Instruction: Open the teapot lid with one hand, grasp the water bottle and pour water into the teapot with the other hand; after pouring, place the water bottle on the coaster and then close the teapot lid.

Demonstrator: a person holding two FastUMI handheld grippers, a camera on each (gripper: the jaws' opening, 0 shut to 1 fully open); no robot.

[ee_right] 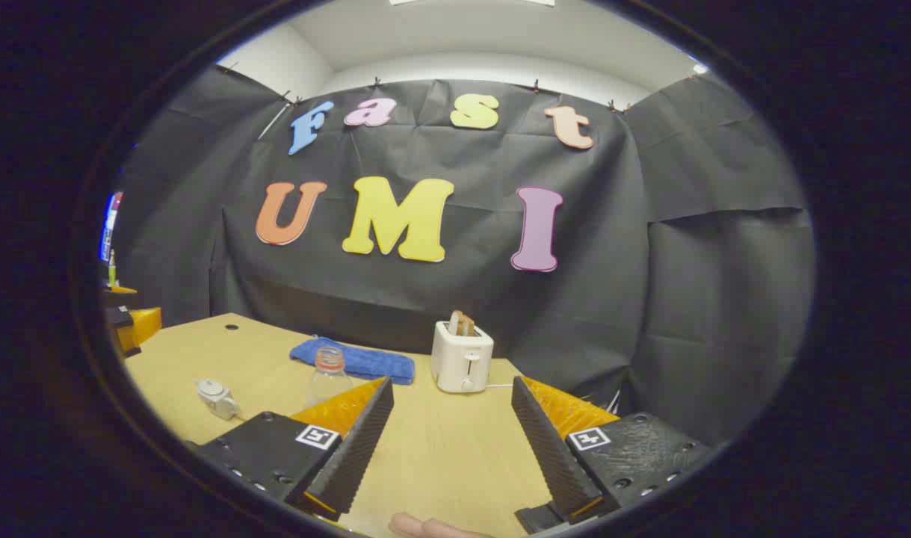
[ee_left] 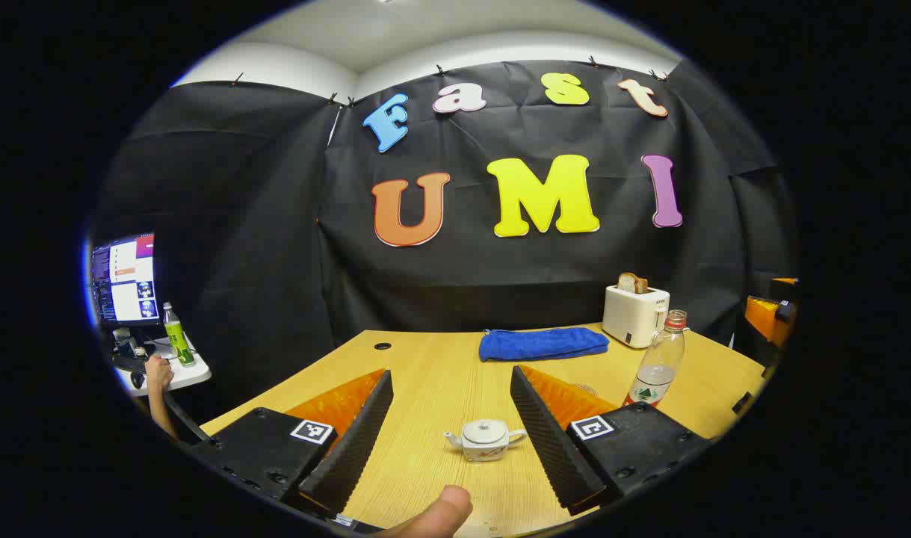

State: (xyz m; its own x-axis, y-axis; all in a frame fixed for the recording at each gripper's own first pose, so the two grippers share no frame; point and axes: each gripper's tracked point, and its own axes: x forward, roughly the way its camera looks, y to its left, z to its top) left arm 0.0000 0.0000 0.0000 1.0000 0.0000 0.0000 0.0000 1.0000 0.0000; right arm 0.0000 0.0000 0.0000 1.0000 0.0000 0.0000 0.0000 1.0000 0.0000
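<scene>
A small white teapot (ee_left: 485,440) with its lid on stands on the wooden table (ee_left: 440,373), between and a little beyond the fingers of my open left gripper (ee_left: 451,439). A clear water bottle (ee_left: 658,360) with a red neck ring stands upright to its right, with a little water in it. In the right gripper view the teapot (ee_right: 217,397) is far to the left. The bottle (ee_right: 326,377) stands just beyond the left finger of my open right gripper (ee_right: 451,441), which holds nothing. A round coaster (ee_left: 588,389) peeks out past the left gripper's right finger.
A folded blue towel (ee_left: 542,344) lies at the back of the table. A white toaster (ee_left: 634,314) with bread in it stands at the back right. Off the table's left side are a monitor (ee_left: 125,279), a green bottle (ee_left: 176,335) and a person's hand (ee_left: 158,371).
</scene>
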